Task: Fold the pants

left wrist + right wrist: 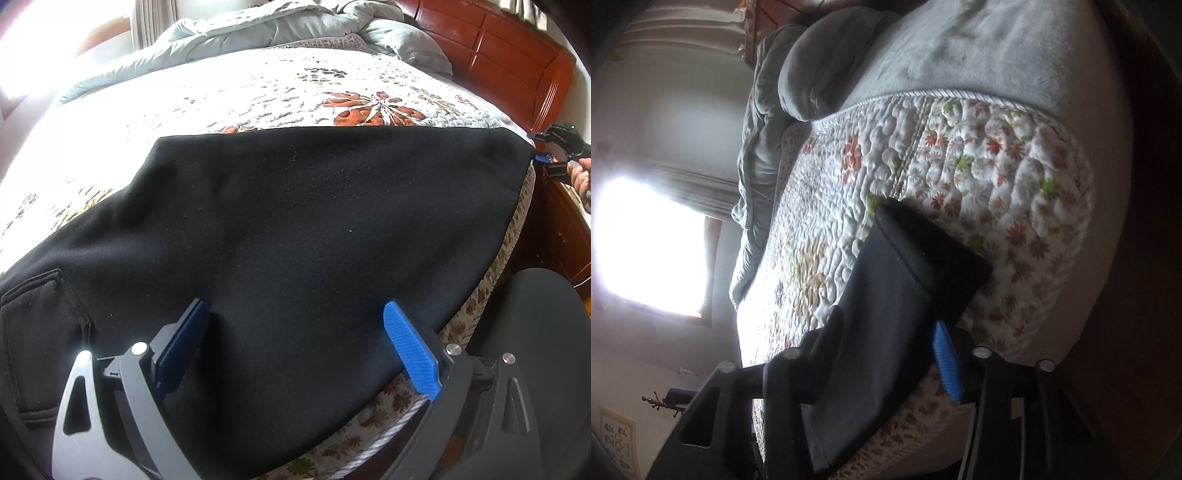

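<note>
My left gripper (295,350) is wide open over the black pants (295,221) at the bed's (258,92) near edge, gripping nothing. My right gripper (886,354) is clamped on the hem at the side edge.

My left wrist camera sits low and close over the pants (295,240), looking across the bed (258,96) toward the far grey duvet (280,26) and headboard (517,55). My right wrist camera is rolled sideways at the bed's right edge, looking along the pants (886,295) toward the window (650,243). Both views share the pants, the quilt and the duvet.
</note>
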A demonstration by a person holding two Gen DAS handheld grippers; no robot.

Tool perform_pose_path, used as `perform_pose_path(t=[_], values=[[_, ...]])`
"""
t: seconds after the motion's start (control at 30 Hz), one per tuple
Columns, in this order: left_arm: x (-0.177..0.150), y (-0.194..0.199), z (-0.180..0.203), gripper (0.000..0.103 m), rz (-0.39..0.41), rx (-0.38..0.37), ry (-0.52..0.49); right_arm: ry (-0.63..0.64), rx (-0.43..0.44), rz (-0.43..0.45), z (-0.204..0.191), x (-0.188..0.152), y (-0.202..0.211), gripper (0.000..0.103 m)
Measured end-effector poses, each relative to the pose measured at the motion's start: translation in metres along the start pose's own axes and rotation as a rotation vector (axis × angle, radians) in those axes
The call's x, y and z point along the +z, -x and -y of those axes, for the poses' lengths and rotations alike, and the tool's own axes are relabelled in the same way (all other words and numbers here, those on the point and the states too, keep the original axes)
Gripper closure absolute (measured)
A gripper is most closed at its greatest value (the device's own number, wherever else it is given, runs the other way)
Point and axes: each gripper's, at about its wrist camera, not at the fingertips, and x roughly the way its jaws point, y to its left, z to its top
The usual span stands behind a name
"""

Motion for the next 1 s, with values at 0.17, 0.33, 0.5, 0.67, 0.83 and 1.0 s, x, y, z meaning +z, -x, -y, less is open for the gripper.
perform_pose_path(t=[0.17, 0.33, 0.5, 0.67, 0.83, 1.0], values=[[-0.001, 0.000, 0.000, 0.007, 0.010, 0.006, 0.006, 0.163, -0.052, 0.043, -0.051, 0.011, -0.003, 0.099], [-0.003, 0.000, 0.001, 0.006, 0.029, 0.010, 0.019, 0.219, 0.043, 0.171, -0.061, 0.005, 0.029, 0.099], [-0.005, 0.000, 0.002, 0.005, 0.035, 0.016, 0.021, 0.051, -0.044, 0.072, 0.017, -0.002, -0.009, 0.099], [-0.004, 0.000, 0.002, 0.004, 0.024, 0.008, 0.012, 0.009, -0.005, 0.064, 0.026, 0.000, -0.011, 0.098], [-0.003, 0.001, 0.002, 0.004, 0.024, 0.007, 0.015, -0.068, 0.068, 0.026, 0.044, -0.006, -0.004, 0.083], [0.000, 0.008, 0.001, 0.004, 0.023, -0.006, 0.025, 0.032, 0.173, -0.067, 0.017, -0.054, -0.004, 0.077]])
